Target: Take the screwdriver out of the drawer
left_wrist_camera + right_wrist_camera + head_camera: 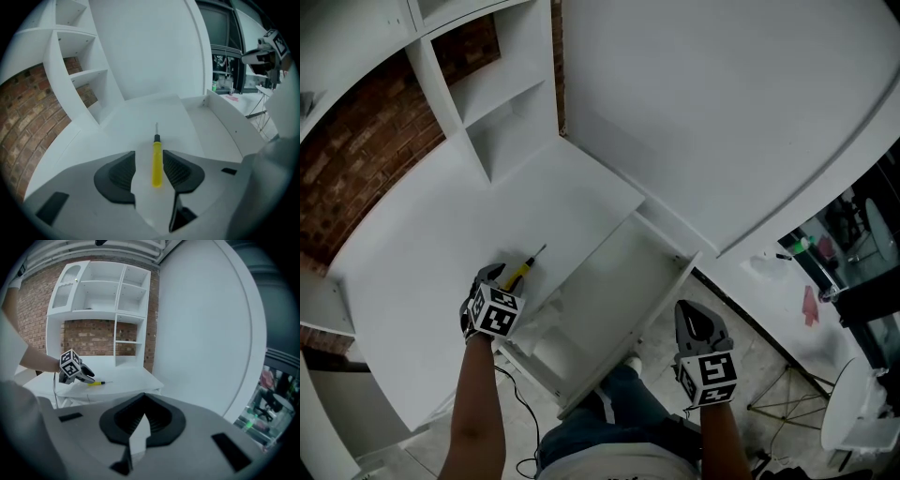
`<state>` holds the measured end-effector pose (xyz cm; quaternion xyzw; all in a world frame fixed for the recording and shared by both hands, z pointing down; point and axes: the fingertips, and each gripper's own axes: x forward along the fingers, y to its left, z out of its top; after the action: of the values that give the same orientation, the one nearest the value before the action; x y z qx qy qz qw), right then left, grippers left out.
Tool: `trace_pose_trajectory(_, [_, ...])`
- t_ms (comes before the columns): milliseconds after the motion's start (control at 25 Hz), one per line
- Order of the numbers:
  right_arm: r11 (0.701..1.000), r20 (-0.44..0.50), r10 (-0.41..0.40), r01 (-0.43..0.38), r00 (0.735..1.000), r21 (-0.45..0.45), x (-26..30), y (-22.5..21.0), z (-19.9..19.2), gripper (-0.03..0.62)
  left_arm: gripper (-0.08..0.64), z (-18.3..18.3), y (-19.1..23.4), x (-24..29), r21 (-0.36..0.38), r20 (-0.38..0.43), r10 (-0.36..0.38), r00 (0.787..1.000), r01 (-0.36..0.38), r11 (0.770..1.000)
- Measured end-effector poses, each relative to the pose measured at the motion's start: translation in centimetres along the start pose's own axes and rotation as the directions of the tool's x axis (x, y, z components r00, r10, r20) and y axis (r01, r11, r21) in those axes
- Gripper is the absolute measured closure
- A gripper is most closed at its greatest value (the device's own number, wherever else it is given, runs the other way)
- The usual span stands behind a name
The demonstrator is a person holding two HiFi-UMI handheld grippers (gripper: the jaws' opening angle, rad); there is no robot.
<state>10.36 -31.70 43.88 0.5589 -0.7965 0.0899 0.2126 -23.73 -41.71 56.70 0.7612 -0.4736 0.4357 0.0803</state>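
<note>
A yellow-handled screwdriver (523, 269) lies on the white desk top (431, 262), just left of the open white drawer (673, 284). My left gripper (495, 277) stands over the handle's end with its jaws open. In the left gripper view the screwdriver (156, 159) lies between the dark pads (123, 173) with a gap on each side, its tip pointing away. My right gripper (694, 319) hangs shut and empty off the drawer's front right corner. The right gripper view shows its jaws (144, 401) closed together, with the left gripper (86, 377) and the screwdriver (97, 383) far off on the desk.
White shelf compartments (502, 103) stand at the back of the desk against a brick wall (356, 159). A large white panel (722, 103) rises on the right. The person's legs (619, 412) are below the drawer, and a cable (520, 422) hangs by the desk edge.
</note>
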Motion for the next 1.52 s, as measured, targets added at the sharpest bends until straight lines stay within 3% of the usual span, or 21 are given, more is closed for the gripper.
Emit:
trace_pose_trajectory(200, [1.000,0.034,-0.017,0.018,0.999,-0.004,-0.9,0.6,1.4,0.581,0.364,1.5,0.9,-3.7,-0.047,0.114,0.028,0.993,-0.023,0.999])
trace_pose_trajectory(320, [0.999,0.094,-0.038,0.038,0.995,0.007,-2.0,1.5,3.0,0.581,0.365,2.8,1.6,-7.2,-0.125,0.226,0.051,0.973,-0.023,0.992])
trace_pose_trajectory(400, [0.999,0.146,-0.045,0.045,0.988,0.008,-3.1,2.3,4.3,0.581,0.386,3.6,1.8,-9.9,-0.157,0.296,0.093,0.951,-0.048,0.986])
trace_pose_trajectory(520, [1.000,0.221,-0.029,0.031,0.975,-0.004,-4.5,3.9,6.3,0.581,0.536,4.6,1.6,-13.7,-0.166,0.392,0.182,0.902,-0.125,0.978])
trace_pose_trajectory(680, [0.997,0.261,0.021,0.000,0.965,-0.081,-5.8,6.2,7.9,0.581,0.548,5.3,0.4,-17.7,-0.221,0.500,0.218,0.838,-0.120,0.968])
trace_pose_trajectory(920, [0.987,0.306,0.072,-0.023,0.949,-0.160,-7.2,8.4,9.8,0.581,0.548,4.0,-0.7,-22.0,-0.357,0.569,0.273,0.776,-0.066,0.932])
trace_pose_trajectory(1120, [0.985,0.342,0.104,-0.049,0.934,-0.166,-10.3,8.6,9.5,0.581,0.548,4.3,-2.6,-26.0,-0.401,0.606,0.319,0.729,-0.066,0.914])
trace_pose_trajectory(1280, [0.984,0.371,0.114,-0.054,0.922,-0.170,-13.1,8.2,9.7,0.581,0.548,5.5,-4.9,-29.3,-0.396,0.638,0.328,0.697,-0.068,0.916])
trace_pose_trajectory(1520, [0.986,0.411,0.122,-0.064,0.903,-0.153,-17.3,8.2,9.6,0.581,0.548,6.5,-8.4,-33.6,-0.359,0.668,0.323,0.670,-0.090,0.929])
